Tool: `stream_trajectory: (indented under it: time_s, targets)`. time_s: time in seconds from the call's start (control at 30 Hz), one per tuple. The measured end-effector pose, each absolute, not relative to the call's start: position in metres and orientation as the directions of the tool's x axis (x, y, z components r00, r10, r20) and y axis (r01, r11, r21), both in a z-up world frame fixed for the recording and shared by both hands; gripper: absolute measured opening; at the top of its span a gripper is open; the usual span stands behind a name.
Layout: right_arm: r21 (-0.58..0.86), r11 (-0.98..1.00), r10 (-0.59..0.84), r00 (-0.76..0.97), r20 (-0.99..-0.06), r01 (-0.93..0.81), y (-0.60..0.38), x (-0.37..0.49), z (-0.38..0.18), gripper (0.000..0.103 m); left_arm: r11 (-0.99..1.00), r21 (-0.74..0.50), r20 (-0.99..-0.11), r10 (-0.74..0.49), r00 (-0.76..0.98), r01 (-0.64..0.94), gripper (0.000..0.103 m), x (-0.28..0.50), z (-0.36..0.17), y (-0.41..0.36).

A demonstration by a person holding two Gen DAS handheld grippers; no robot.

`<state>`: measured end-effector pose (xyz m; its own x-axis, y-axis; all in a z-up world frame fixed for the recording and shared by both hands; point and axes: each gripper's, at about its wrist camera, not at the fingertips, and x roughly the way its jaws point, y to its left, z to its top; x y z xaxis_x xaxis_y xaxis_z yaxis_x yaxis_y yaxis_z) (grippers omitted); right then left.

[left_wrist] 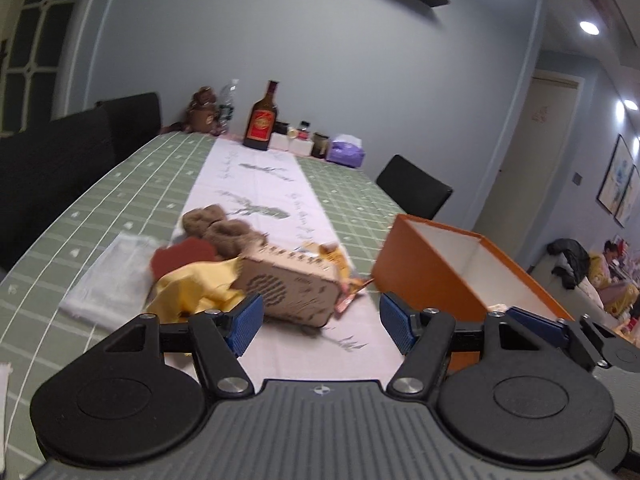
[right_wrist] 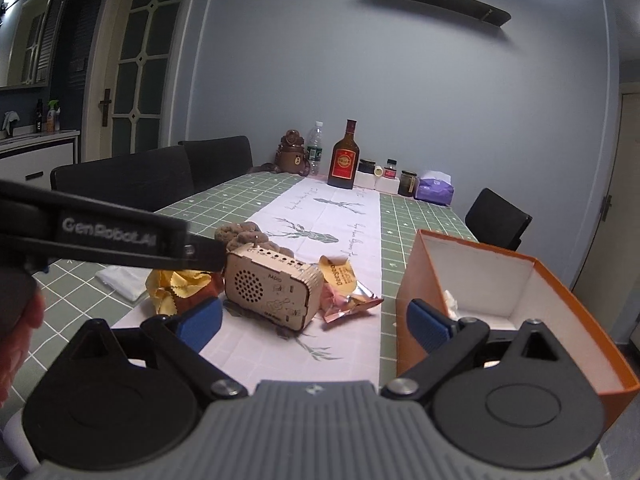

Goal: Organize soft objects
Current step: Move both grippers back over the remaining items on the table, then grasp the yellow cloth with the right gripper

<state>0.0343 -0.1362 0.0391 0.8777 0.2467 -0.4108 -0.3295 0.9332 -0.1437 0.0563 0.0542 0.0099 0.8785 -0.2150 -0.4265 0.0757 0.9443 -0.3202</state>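
Your soft stuff is one pile on the white runner (right_wrist: 344, 240), mid-table (left_wrist: 132, 184): a crumpled yellow cloth (left_wrist: 192, 292) with pinked edges, a rust-red piece (left_wrist: 180, 258) behind it, and a brown plush (left_wrist: 218, 228) at the far side. A folded white cloth (left_wrist: 106, 280) lies flat to the left of the pile, on the green check.

A wooden radio (right_wrist: 272, 290) sits right of the yellow cloth, touching it, and hides part of the plush from the right wrist view. A foil snack bag (right_wrist: 346, 294) lies against the radio's right end. The orange box (right_wrist: 516, 304) stands right of that, open, with something pale in its near-left corner; you can't tell what. Bottle (right_wrist: 343, 156), jars and a tissue pack (right_wrist: 434, 190) stand at the far end, well apart.

Left tongs (left_wrist: 320, 320): released, nothing between them. The yellow cloth is just beyond the left finger, the radio straight ahead in the gap.

Right tongs (right_wrist: 314, 322): also released and empty, radio and bag ahead, box just beside the right finger. The left tool's arm crosses that view and covers part of the pile.
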Motion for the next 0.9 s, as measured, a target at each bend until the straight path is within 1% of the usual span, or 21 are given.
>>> stream_trajectory:
  time_s: [0.1, 0.23, 0.4, 0.57, 0.6, 0.63, 0.73, 0.9]
  targets:
    - [-0.108, 0.94, 0.248, 0.868, -0.429, -0.322, -0.134, 0.035, 0.027, 0.097, 0.937, -0.348, -0.45, -0.206, 0.869, 0.042, 0.078, 0.054, -0.005, 0.068]
    - [-0.065, 0.944, 0.263, 0.854, -0.448, -0.325, -0.132, 0.037, 0.011, 0.097, 0.945, -0.327, -0.477, -0.17, 0.863, 0.005, 0.078, 0.05, -0.024, 0.079]
    - [-0.061, 0.942, 0.261, 0.837, -0.481, -0.329, -0.126, 0.043, -0.005, 0.096, 0.948, -0.316, -0.5, -0.141, 0.855, -0.029, 0.078, 0.045, -0.046, 0.09]
    - [-0.065, 0.938, 0.261, 0.816, -0.516, -0.342, -0.12, 0.053, -0.016, 0.093, 0.976, -0.215, -0.508, -0.082, 0.857, -0.034, 0.078, 0.05, -0.048, 0.092]
    - [-0.063, 0.938, 0.26, 0.812, -0.522, -0.342, -0.119, 0.056, -0.018, 0.092, 0.977, -0.211, -0.507, -0.075, 0.859, -0.039, 0.078, 0.053, -0.047, 0.094]
    - [-0.06, 0.937, 0.261, 0.806, -0.532, -0.343, -0.117, 0.059, -0.02, 0.09, 0.975, -0.218, -0.506, -0.071, 0.859, -0.047, 0.078, 0.057, -0.047, 0.096]
    - [-0.047, 0.933, 0.272, 0.788, -0.552, -0.356, -0.115, 0.069, -0.025, 0.089, 0.966, -0.253, -0.503, -0.082, 0.86, -0.056, 0.078, 0.069, -0.047, 0.105]
    - [-0.041, 0.927, 0.288, 0.777, -0.56, -0.373, -0.109, 0.083, -0.025, 0.088, 0.967, -0.247, -0.517, -0.079, 0.853, -0.06, 0.083, 0.097, -0.047, 0.101]
